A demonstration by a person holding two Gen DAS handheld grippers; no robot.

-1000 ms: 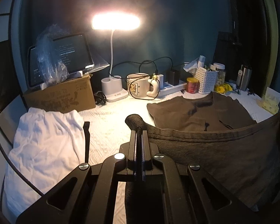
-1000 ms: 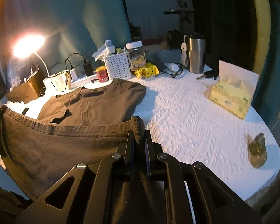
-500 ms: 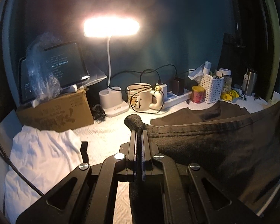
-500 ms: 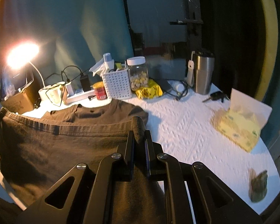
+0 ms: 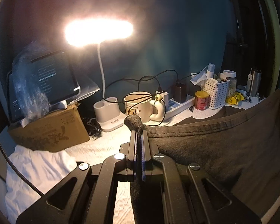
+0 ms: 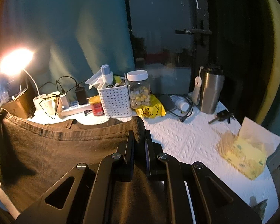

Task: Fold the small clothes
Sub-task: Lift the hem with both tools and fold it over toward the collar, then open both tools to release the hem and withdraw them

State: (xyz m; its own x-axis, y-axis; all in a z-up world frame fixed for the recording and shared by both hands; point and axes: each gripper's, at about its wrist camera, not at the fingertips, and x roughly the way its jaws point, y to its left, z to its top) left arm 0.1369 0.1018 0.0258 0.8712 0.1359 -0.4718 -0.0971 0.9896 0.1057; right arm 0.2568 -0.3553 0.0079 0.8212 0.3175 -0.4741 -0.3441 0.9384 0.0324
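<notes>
Left gripper (image 5: 139, 130): fingers clamped on dark shirt (image 5: 224, 145) hem corner;
Right gripper (image 6: 139, 130): same (opposite corner), hem stretched between

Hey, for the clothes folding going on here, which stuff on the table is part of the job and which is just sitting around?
Part of the job:
dark shirt, hem pinched at both corners
left gripper
right gripper
white garment, likely waiting its turn

Just lying about:
desk lamp
mug
cardboard box
white basket
snack jar
steel tumbler
keys
tissue pack
</notes>
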